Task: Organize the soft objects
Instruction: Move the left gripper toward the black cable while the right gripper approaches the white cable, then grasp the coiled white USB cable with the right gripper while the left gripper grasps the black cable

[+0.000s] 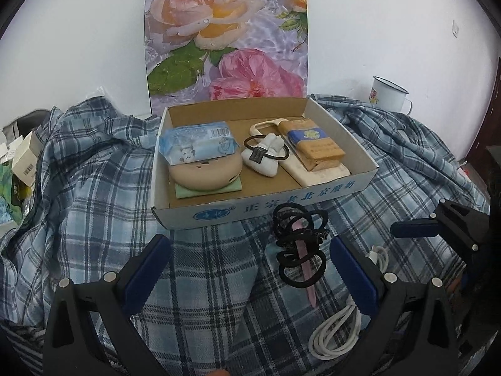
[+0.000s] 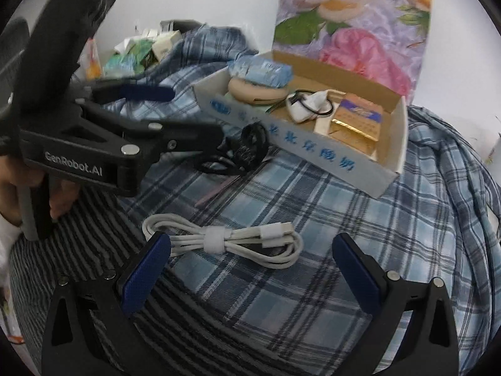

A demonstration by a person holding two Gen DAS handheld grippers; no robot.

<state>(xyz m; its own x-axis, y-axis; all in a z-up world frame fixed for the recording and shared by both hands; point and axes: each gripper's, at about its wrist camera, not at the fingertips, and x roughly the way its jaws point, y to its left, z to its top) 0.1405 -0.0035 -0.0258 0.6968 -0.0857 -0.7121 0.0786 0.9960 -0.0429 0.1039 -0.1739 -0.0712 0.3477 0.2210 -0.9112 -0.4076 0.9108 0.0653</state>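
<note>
Broadly, a blue plaid cloth (image 1: 94,203) covers the whole work surface, rumpled at its edges. On it sits a shallow cardboard box (image 1: 250,213) with blue printing on its front wall, backed by an upright floral panel (image 1: 225,37). Inside the box, a blue wet-wipe pack (image 1: 197,145) rests on a round beige case (image 1: 203,174); to their right lie a small white pouch (image 1: 261,156) ringed by a black hair tie, and a blue-and-gold packet (image 1: 313,145) lying on a white slab.

Just in front of the box, a tangle of black hair ties (image 1: 299,241) lies threaded on a pink stick. Nearer the right gripper (image 2: 250,266), a bundled white USB cable (image 2: 225,242) lies on the cloth between its wide-apart jaws, untouched. The left gripper (image 1: 250,263) hovers beside the hair ties, jaws likewise spread and empty. A white enamel mug (image 1: 389,95) stands far right.
</note>
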